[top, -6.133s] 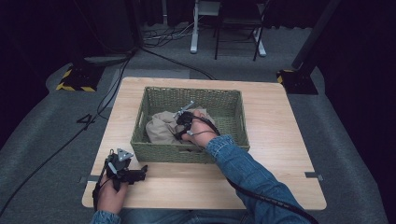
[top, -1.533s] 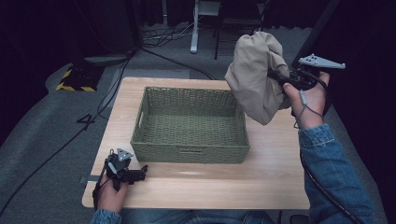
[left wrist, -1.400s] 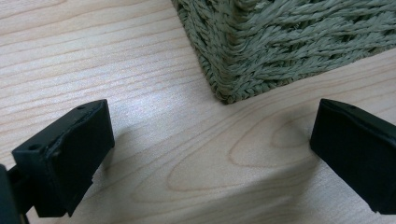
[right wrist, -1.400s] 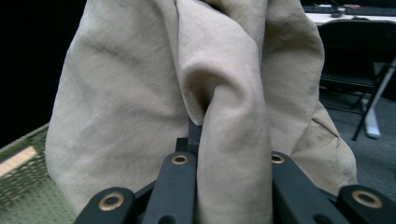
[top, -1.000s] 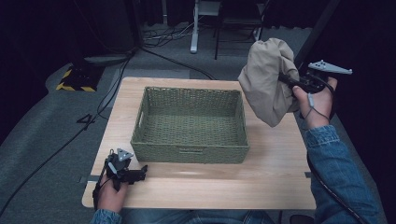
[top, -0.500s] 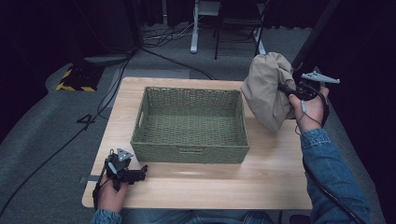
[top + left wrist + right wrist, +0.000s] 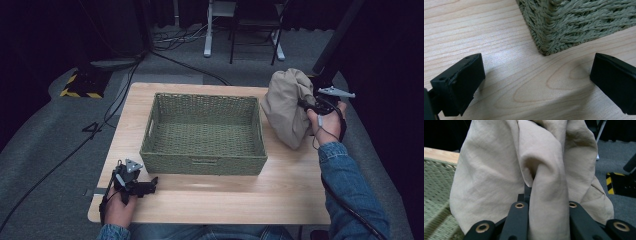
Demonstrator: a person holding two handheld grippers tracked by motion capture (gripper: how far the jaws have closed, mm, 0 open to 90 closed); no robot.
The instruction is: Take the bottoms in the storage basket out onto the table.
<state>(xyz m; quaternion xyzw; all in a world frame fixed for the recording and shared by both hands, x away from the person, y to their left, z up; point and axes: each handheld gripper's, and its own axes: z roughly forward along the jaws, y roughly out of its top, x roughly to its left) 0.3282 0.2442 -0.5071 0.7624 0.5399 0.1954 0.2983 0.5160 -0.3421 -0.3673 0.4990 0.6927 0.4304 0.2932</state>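
Two grippers work a pale wooden table [image 7: 210, 200] that we see from above. At right of centre in the high view, the right gripper [image 7: 306, 106] clamps a fold of a beige cloth [image 7: 289, 107], which hangs bunched with its lower end at the tabletop, just beside the right wall of a green woven basket [image 7: 202, 165]. In the right gripper view the cloth [image 7: 524, 170] rises through the middle of the frame, a thick fold pinched between the two black jaws at the bottom edge, and the basket's [image 7: 436, 195] weave shows at lower left.

At lower left of the high view, the left gripper [image 7: 150, 184] lies low on the table in the person's hand [image 7: 119, 207], near the basket's front left corner and pointing right. In the left gripper view its jaws stand wide apart at the frame's two lower corners, with bare wood grain [image 7: 524, 82] between them and a corner of the basket [image 7: 574, 22] at upper right. We see the basket's floor bare.
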